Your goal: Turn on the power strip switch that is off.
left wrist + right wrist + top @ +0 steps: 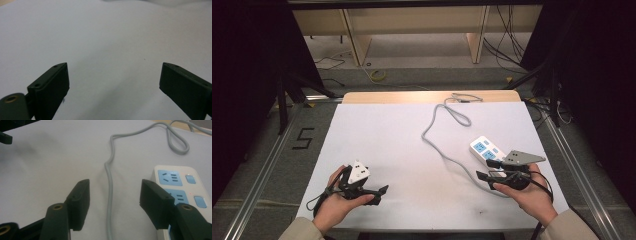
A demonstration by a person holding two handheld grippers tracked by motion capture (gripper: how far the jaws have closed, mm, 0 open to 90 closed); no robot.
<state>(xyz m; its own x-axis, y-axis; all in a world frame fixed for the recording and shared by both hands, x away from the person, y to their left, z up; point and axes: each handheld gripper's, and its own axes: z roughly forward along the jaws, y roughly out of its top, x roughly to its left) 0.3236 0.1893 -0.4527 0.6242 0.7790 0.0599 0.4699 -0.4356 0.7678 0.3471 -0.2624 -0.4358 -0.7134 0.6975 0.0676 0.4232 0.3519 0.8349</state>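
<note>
Between the right gripper [113, 200]'s matte black jaws — spread wide, gripping nothing — runs a smooth grey cable [110, 195], lying on the flat white table sheet [50, 170]. Just beside the right-hand jaw sits a white power strip [180, 187], glossy plastic with rounded corners, blue socket faces and blue switches. From the high view the strip [486, 148] lies near the table's right edge and its cable [439, 125] loops toward the far side. At the near left, the left gripper [113, 75] — jaws equally wide, empty — faces bare white sheet.
</note>
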